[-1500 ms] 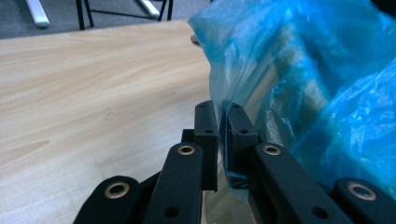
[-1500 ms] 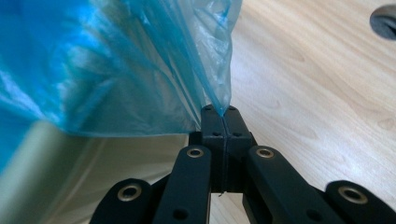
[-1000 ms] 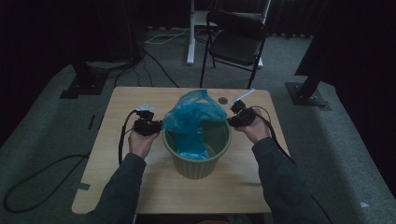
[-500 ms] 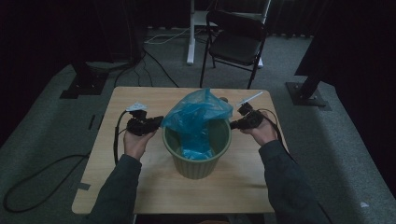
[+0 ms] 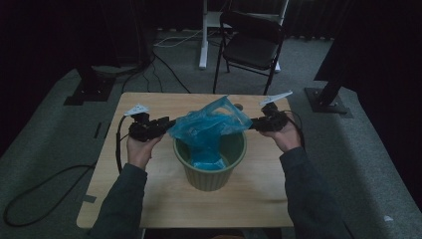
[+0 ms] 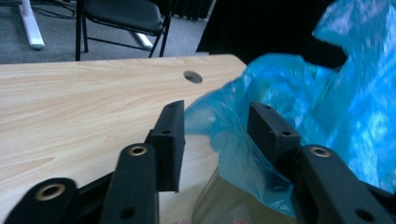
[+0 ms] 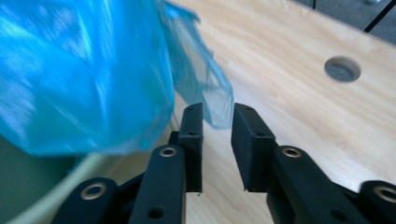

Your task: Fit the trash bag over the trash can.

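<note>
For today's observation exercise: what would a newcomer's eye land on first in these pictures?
The bright blue plastic bag stands out first, bunched above a green bin in the middle of the wooden table, its lower part hanging inside. The left gripper and right gripper flank it, jaws parted with bag film between them.

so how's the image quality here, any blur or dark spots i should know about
High view: dim overall, the room behind nearly black, yet the blue bag and green bin read clearly. Left gripper view: bright, table sharp, bag slightly smeared. Right gripper view: the bag is blurred, while the right gripper is crisp.
</note>
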